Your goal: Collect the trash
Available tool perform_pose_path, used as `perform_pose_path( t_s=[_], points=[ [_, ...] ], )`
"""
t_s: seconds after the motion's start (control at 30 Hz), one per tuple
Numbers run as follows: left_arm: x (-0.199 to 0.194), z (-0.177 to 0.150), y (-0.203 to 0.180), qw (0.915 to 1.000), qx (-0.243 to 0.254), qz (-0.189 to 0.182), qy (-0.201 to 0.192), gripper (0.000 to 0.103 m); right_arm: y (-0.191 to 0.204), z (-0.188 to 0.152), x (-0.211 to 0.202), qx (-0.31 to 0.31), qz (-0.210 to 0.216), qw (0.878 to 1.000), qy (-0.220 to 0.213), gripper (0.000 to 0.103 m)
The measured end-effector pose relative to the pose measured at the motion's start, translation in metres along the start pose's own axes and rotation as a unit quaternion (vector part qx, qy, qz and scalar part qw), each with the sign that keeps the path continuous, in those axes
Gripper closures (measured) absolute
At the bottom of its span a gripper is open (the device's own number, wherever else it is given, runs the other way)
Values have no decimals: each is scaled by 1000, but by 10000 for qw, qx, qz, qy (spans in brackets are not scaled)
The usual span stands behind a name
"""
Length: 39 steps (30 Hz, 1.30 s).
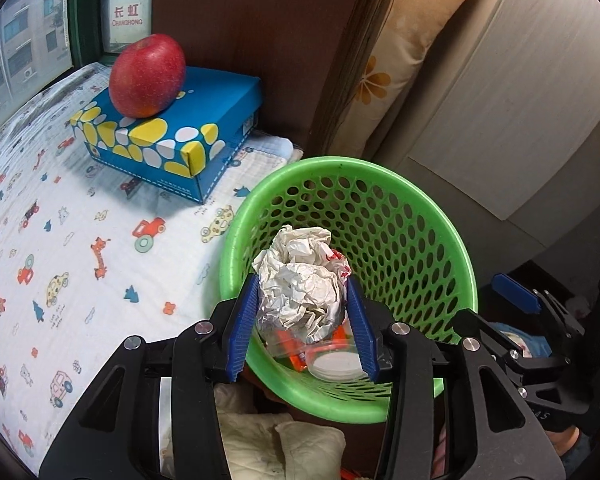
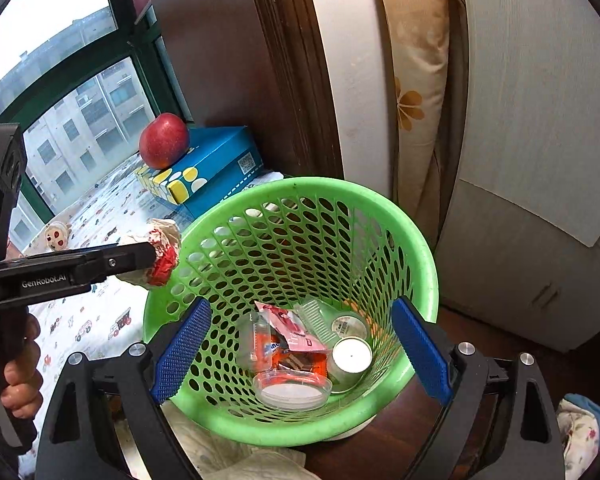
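A: Where's the wad (image 1: 300,292)?

B: Clamped in L tongs (image 1: 303,322), at the bin (image 1: 440,216) rim, w/ wrappers & cups already inside.

A: R tongs (image 2: 300,354)?

B: Spread wide, empty, over the bin.

A: Handling?

B: Prob. light, crushable foil/paper; pinch mid-bulk, gentle squeeze, else it slips.

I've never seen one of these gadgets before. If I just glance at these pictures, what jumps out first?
Probably the bright green basket in the middle, with wrappers and small round lids at its bottom. Just at its rim, the left gripper holds a crumpled wad of paper between blue pads, while the right gripper stands wide open around the basket's near side. Behind, a red apple sits on a blue spotted box on the cartoon-print sheet.
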<state>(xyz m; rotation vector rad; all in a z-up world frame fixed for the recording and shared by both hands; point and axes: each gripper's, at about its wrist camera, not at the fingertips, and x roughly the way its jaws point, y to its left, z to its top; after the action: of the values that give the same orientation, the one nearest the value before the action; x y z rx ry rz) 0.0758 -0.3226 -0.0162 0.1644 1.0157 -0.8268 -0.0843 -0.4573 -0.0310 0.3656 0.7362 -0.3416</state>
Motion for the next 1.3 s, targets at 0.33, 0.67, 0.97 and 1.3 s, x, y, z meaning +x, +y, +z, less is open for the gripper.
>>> perform_pose_path(
  t_s=[0.33, 0.67, 0.97, 1.3],
  points=[
    [15, -5, -7, 9998, 22, -97, 177, 49, -7, -3, -4, 97, 6, 10000, -19, 15],
    [9, -9, -3, 9998, -54, -91, 147, 40, -6, -8, -8, 111, 40, 9999, -10, 15],
    [-20, -16, 18, 9993, -151, 330, -131, 39, 10, -11, -9, -3, 174, 9998, 20, 15],
    [-66, -37, 57, 9929, -424, 928, -613, 20, 48, -13, -9, -226, 471, 9986, 50, 15]
  ],
)
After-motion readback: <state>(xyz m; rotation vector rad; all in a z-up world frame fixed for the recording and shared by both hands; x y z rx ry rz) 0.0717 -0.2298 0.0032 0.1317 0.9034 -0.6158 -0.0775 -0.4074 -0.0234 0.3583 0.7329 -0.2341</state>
